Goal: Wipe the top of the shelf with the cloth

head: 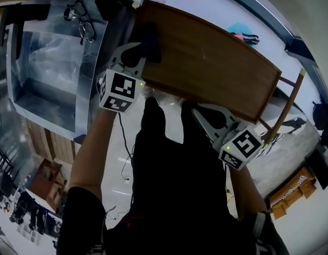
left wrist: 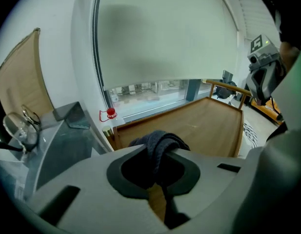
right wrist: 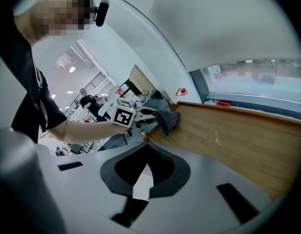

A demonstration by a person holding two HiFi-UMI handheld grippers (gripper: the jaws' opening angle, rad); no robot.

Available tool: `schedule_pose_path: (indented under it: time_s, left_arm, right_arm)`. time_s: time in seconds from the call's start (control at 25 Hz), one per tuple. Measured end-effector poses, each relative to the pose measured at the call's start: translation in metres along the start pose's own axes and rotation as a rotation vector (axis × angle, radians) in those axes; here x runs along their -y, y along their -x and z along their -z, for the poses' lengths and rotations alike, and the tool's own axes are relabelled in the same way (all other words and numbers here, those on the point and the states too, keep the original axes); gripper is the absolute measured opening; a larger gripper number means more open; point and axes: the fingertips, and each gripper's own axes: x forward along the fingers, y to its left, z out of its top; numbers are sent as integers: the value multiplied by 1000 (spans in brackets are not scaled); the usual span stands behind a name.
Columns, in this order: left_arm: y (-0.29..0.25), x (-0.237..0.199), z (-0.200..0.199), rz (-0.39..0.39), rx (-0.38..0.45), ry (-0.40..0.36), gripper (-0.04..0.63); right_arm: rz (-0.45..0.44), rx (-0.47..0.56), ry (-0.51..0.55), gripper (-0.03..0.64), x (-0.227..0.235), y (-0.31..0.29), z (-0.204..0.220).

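Cloth [head: 148,40]: dark, bunched, pinched in the left gripper [head: 135,57]. In the left gripper view the jaws are clamped on a fold of the cloth [left wrist: 160,143], which bulges out above them.

Location: over the left end of the shelf top [head: 206,62], close to the corner. The right gripper view shows the cloth [right wrist: 167,120] hanging off the left gripper [right wrist: 140,116], its lower edge at the wood. Contact looks likely, but I can't confirm it.

Shelf top: brown wood with a low raised rim, otherwise bare in the left gripper view [left wrist: 209,126] and the right gripper view [right wrist: 238,135].

Right gripper [head: 198,113]: off the shelf's near edge, well apart from the cloth. In its own view the right gripper [right wrist: 146,147] has its jaws pressed together at the tips with nothing between them.

Each gripper carries a marker cube, left [head: 120,91] and right [head: 241,147].

Surroundings: a grey metal bin [head: 52,68] stands just left of the shelf, with eyeglasses [head: 84,23] on its rim. A small red object [left wrist: 110,112] sits by the window behind the shelf. The person's dark clothing [head: 169,195] fills the lower head view.
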Motion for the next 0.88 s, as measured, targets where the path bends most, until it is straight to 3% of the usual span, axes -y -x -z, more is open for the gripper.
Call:
schedule_pose_path:
  time_s: [0.24, 0.36, 0.88]
  left_arm:
    - [-39, 23, 16, 54, -87, -192, 41]
    - [-55, 37, 20, 95, -122, -250, 41]
    - [-88, 87, 4, 190, -149, -288, 41]
  right_arm:
    - [28, -5, -22, 5, 13, 8, 6]
    - [48, 8, -39, 5, 21, 17, 9]
    - [81, 61, -92, 4, 46, 55, 23]
